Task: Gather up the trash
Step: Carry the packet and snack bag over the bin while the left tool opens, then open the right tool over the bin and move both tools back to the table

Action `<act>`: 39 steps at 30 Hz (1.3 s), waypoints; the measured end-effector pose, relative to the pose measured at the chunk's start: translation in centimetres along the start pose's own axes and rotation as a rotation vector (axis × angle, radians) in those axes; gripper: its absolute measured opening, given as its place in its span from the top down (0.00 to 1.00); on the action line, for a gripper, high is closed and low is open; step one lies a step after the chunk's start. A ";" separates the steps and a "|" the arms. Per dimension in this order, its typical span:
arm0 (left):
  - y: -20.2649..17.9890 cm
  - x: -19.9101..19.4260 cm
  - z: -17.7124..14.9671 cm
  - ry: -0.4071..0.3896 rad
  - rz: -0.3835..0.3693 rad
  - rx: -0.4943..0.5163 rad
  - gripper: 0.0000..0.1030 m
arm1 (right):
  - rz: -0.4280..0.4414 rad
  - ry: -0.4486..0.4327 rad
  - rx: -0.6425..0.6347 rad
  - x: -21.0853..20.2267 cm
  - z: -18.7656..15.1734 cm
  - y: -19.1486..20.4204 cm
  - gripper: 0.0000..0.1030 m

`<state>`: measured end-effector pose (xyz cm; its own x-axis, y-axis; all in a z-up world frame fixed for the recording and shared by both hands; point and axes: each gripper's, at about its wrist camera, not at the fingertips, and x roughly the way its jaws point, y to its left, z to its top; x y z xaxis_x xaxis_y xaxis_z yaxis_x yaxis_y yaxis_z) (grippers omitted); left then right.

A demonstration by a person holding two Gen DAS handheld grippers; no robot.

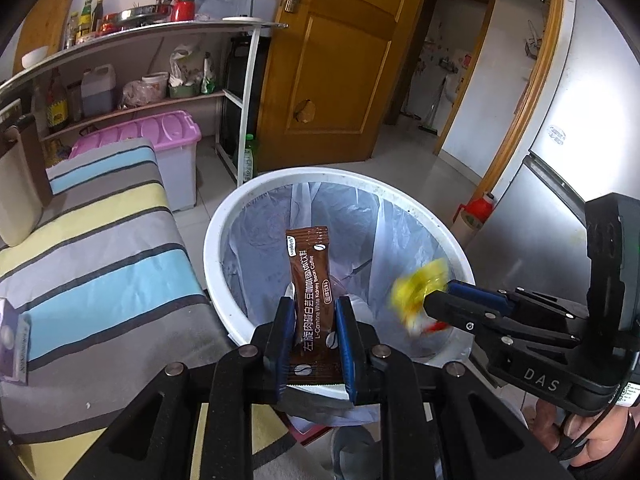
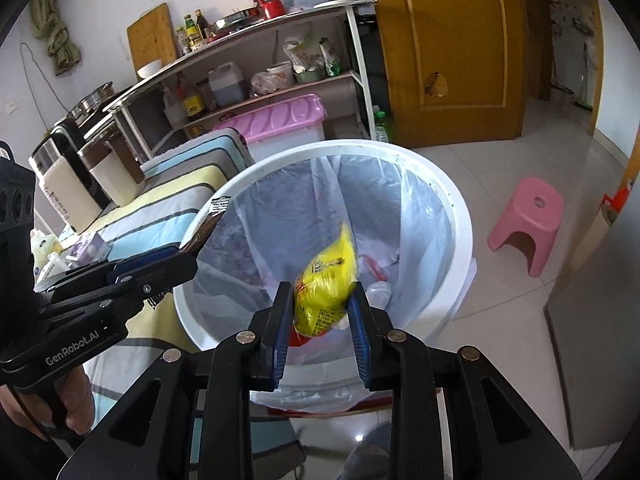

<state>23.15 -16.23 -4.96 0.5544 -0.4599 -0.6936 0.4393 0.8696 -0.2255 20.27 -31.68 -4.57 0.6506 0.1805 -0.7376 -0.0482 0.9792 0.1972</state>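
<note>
A white trash bin (image 1: 214, 240) (image 2: 460, 216) with a clear plastic liner stands on the floor just below both grippers. My left gripper (image 1: 315, 300) is shut on a brown coffee sachet (image 1: 310, 268), which stands upright over the bin's opening. In the right wrist view the left gripper (image 2: 188, 254) comes in from the left, and the sachet (image 2: 212, 220) shows edge-on above the bin's rim. My right gripper (image 2: 322, 286) is shut on a crumpled yellow wrapper (image 2: 326, 276) above the bin's inside. Seen from the left wrist, the right gripper (image 1: 430, 300) holds the wrapper (image 1: 418, 288) over the bin's right side.
A striped cloth surface (image 1: 100, 240) adjoins the bin on the left, with a small purple box (image 1: 14, 344) and flasks (image 2: 68, 188) on it. Behind are a pink-lidded storage box (image 1: 160, 132), a kitchen rack (image 1: 248, 100) and a wooden door (image 1: 332, 60). A pink stool (image 2: 528, 220) and a fridge (image 1: 560, 200) stand to the right.
</note>
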 end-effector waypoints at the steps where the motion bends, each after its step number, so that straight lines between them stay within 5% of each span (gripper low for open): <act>1: 0.0 0.1 0.0 0.000 0.000 0.000 0.79 | -0.001 0.000 -0.001 0.0 0.0 0.0 0.71; 6: 0.2 -0.2 0.0 -0.011 -0.019 -0.011 0.70 | -0.002 -0.007 -0.007 -0.3 0.0 0.3 0.62; 39: 2.5 -11.3 -4.2 -0.143 0.054 -0.079 0.70 | 0.091 -0.117 -0.169 -6.8 -1.8 8.5 0.62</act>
<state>15.01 -8.10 -0.59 0.6729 -0.4284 -0.6031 0.3525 0.9024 -0.2478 14.09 -24.43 0.98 0.7212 0.2663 -0.6395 -0.2304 0.9628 0.1411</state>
